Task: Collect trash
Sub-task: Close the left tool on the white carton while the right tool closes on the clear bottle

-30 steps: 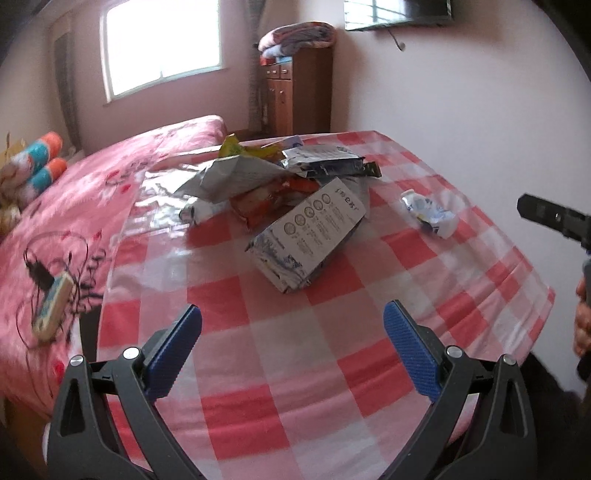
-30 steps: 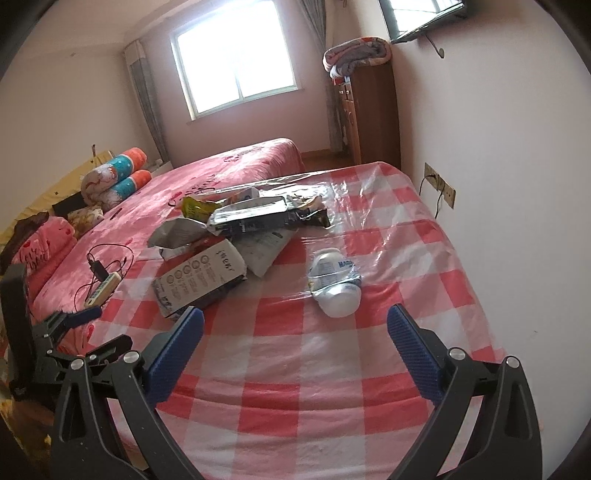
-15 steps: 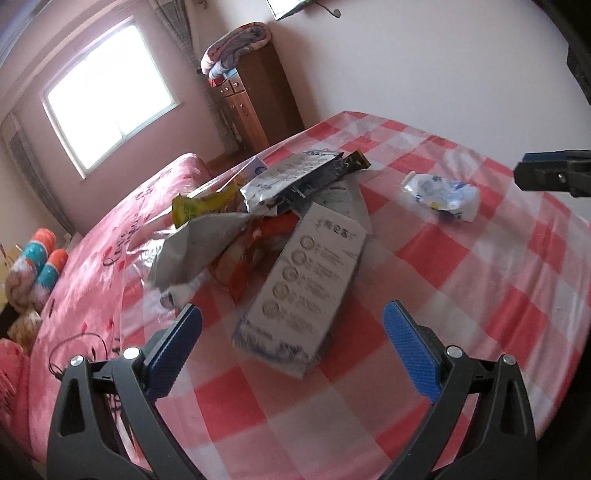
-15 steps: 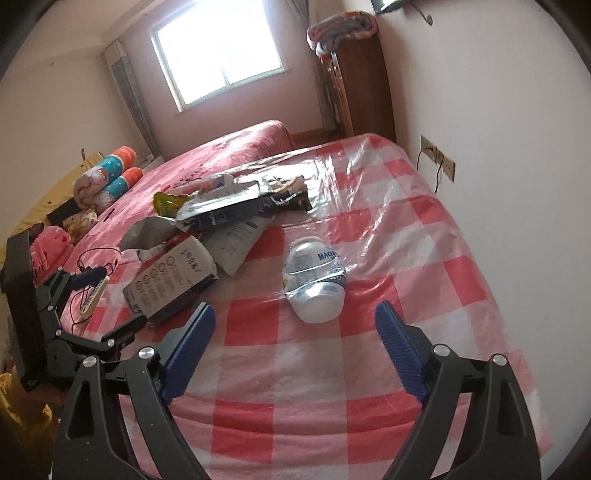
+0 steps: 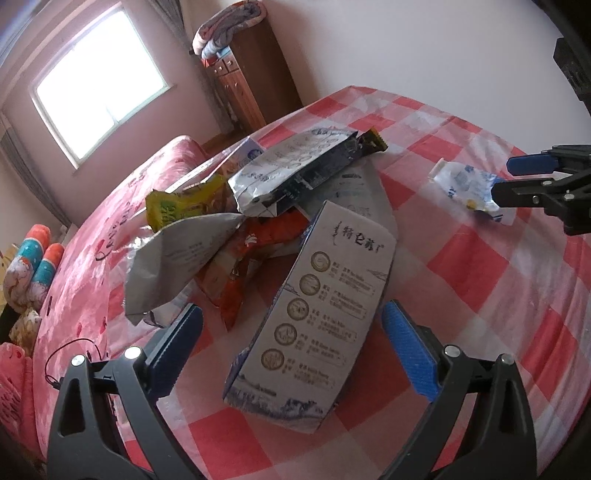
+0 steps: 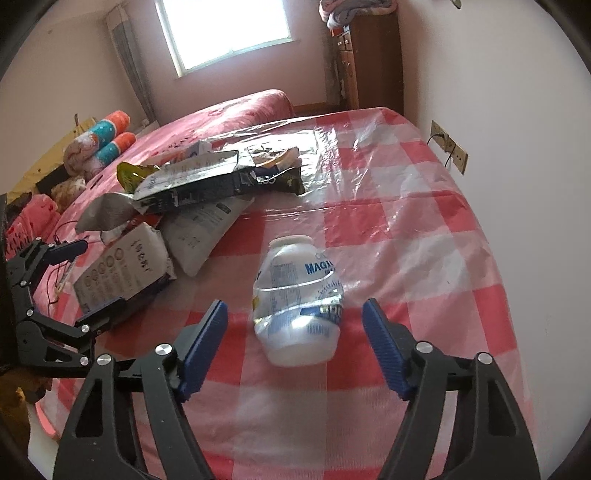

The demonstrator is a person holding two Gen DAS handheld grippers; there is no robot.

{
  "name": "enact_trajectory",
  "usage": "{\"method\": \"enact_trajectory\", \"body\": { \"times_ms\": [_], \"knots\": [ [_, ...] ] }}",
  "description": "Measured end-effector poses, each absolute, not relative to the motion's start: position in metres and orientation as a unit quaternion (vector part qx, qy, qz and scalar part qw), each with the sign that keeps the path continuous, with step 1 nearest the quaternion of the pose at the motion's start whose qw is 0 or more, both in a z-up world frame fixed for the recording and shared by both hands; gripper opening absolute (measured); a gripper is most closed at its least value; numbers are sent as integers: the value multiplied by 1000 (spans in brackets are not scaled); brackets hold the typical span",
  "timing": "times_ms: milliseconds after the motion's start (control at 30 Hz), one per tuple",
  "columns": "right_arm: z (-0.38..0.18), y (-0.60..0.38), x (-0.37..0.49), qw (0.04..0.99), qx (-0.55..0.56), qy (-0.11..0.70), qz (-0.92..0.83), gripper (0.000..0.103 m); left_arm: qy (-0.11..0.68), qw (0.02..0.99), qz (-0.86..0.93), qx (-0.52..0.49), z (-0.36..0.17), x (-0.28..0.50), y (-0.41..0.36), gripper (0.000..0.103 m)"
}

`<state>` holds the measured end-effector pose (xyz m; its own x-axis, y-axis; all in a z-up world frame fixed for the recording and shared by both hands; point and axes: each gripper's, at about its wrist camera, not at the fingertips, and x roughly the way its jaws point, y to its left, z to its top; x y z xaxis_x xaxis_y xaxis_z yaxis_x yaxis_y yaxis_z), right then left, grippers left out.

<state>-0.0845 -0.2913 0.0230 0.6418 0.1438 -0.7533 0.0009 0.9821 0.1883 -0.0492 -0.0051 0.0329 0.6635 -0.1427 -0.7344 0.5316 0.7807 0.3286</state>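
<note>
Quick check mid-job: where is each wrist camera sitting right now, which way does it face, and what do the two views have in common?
Left wrist: rides the left gripper, angled down at the grey carton in the wrapper pile; its blue pads show, jaws apart.
Right wrist: rides the right gripper, angled down at the crushed plastic bottle lying between its closing jaws, untouched.
Shared: carton, bottle, checked tablecloth, window; each view catches the other gripper at its edge.
</note>
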Motion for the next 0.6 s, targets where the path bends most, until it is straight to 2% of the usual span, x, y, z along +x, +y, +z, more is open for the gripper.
{"method": "enact_trajectory", "body": {
  "times_ms": [167,267,600],
  "knots": [
    [16,-285,-72,899,61,431,38,75,378,870,-209,239,28,-44,-4,87],
    [12,-283,-66,897,48,438,36,75,381,868,-215,235,25,-44,-7,78],
    [1,-280,-56,892,41,448,35,77,376,864,-219,251,19,-40,-14,77]
  ]
}}
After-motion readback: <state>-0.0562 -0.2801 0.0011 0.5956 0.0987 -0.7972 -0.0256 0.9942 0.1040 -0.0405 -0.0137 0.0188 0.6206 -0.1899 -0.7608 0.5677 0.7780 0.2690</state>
